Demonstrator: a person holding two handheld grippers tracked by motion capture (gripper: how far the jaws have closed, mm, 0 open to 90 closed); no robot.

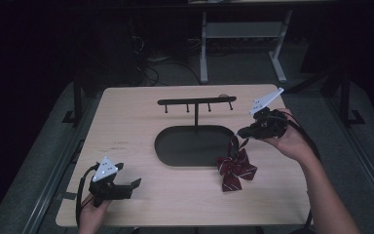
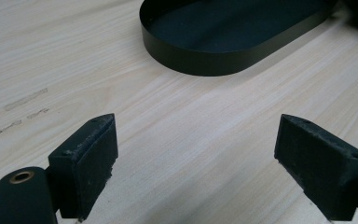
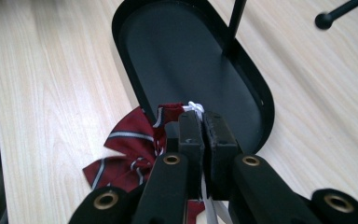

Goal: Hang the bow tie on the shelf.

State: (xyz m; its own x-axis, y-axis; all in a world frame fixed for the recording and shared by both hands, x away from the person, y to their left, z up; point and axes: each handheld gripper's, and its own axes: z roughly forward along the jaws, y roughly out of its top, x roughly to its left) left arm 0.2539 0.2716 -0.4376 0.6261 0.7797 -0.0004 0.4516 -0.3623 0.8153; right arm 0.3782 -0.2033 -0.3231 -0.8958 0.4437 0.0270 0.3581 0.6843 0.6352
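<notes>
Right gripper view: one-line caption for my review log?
Right gripper shut on the white loop of a striped maroon bow tie beside the black oval tray.

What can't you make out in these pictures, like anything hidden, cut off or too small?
- Bow tie: its lower part is hidden behind the right tongs in the right gripper view.
- Its white loop: how much is pinched is hidden between the shut jaws.
- Black tray: cut off by the top edge, left gripper view.
- Stand's pegs: too small, high view.
</notes>
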